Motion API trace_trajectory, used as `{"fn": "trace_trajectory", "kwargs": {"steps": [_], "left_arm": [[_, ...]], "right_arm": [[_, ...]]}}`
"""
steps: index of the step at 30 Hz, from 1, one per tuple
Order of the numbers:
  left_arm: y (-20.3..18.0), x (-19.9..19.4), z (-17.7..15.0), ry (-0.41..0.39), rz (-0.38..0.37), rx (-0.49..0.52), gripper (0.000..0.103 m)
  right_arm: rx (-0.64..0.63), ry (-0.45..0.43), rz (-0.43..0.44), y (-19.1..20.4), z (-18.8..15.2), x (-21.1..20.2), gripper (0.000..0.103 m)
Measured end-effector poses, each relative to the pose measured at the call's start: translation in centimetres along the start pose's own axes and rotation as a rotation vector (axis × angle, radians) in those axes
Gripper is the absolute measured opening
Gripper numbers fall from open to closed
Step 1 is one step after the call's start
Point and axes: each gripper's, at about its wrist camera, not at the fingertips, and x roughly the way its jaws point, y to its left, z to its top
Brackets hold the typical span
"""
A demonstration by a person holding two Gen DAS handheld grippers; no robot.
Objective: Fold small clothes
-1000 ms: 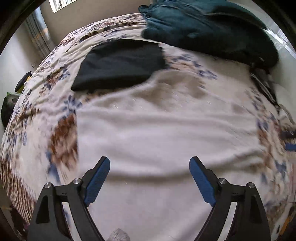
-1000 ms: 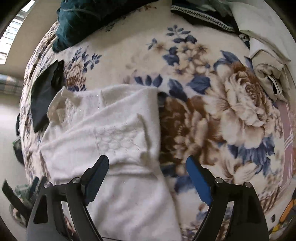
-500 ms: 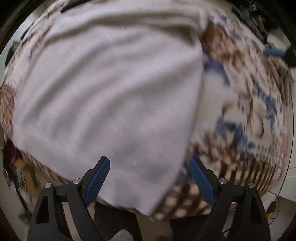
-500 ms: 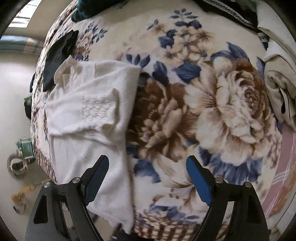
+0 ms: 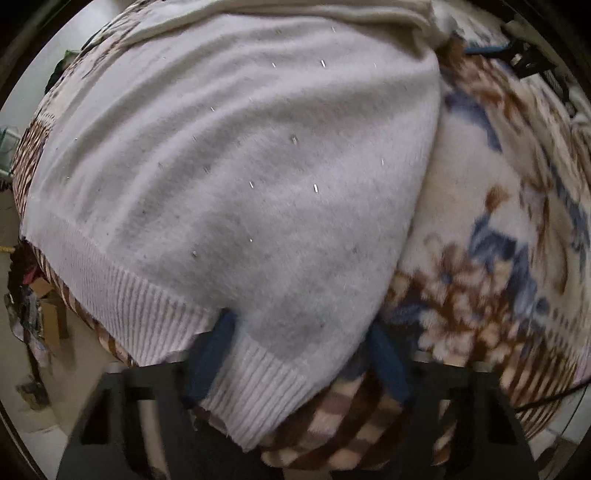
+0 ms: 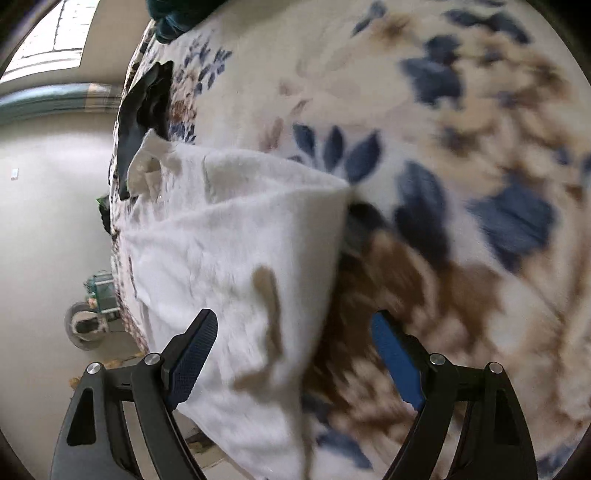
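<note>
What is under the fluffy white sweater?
Under the fluffy white knitted sweater lies the flowery cream, brown and blue blanket; it shows beside and below the hem. What the blanket itself covers cannot be seen.

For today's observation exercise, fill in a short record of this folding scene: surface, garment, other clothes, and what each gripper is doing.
surface: floral blanket
garment: white sweater, lying flat, ribbed hem at the blanket's edge
left gripper: jaws have just been closing, the hem corner between them; blurred, grip unclear
right gripper: open, above the sweater's side edge
other clothes: black garment beyond the sweater; dark green fabric further off
</note>
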Motion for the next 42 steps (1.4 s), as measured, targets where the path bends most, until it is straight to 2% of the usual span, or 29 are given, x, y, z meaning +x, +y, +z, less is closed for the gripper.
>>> {"fn": "trace_trajectory", "kwargs": {"steps": [2,4,5,6,7,10,12,13,17,20,21,25,26,28,30,36,42], "left_arm": [[0.9,-0.7,0.8,-0.03,0.001,-0.027,0.021],[1.7,-1.0,1.3,-0.038,-0.012,-0.064,0.015],[2.1,-1.0,1.6,-0.041,-0.018,-0.077,0.014],[2.5,-1.0,1.7,-0.042,-0.02,-0.083,0.014],[2.9,-0.9,1.8,-0.041,-0.026,-0.095,0.014],[3.8,-0.5,2.0,-0.032,-0.046,-0.113,0.014],[4.6,0.0,2.0,-0.017,-0.058,-0.13,0.018],[5.3,0.2,2.1,-0.01,-0.063,-0.137,0.018],[6.3,0.9,1.9,0.003,-0.067,-0.142,0.02],[6.6,1.4,2.2,0.004,-0.066,-0.142,0.02],[5.7,1.4,2.3,0.004,-0.066,-0.143,0.019],[6.1,1.2,2.4,-0.012,-0.073,-0.148,0.015],[6.1,1.2,2.3,-0.018,-0.072,-0.148,0.013],[6.4,0.9,2.3,-0.033,-0.076,-0.15,0.011],[6.0,0.1,2.3,-0.045,-0.076,-0.147,0.009],[7.5,-2.1,2.6,-0.094,-0.092,-0.134,0.008],[10.4,-7.0,3.7,-0.163,-0.12,-0.113,0.008]], "right_arm": [[0.024,0.021,0.015,0.4,0.5,1.4,0.087],[0.019,0.032,0.024,1.2,0.5,2.2,0.086],[0.007,0.024,0.036,1.8,0.4,2.3,0.068],[-0.01,0.02,0.034,2.3,0.3,2.5,0.034],[-0.024,0.018,0.033,2.7,0.3,2.5,0.026],[-0.033,0.005,0.025,2.7,0.4,2.8,0.026],[-0.032,0.027,0.013,2.3,0.6,3.3,0.032],[-0.027,0.037,0.015,2.0,0.7,3.6,0.039],[-0.028,0.043,0.032,2.0,0.9,4.2,0.047],[-0.029,0.046,0.027,2.5,1.2,5.1,0.048],[-0.033,0.043,0.027,2.8,1.2,5.4,0.048],[-0.059,0.039,0.025,3.3,1.3,5.6,0.049],[-0.065,0.032,0.032,3.4,1.2,5.5,0.047],[-0.067,0.021,0.037,3.4,1.1,5.2,0.032],[-0.063,0.006,0.057,3.4,1.0,4.8,0.025],[-0.05,-0.041,0.099,4.3,0.5,2.7,0.022],[-0.064,-0.057,0.072,7.7,-0.1,0.1,0.021]]}}
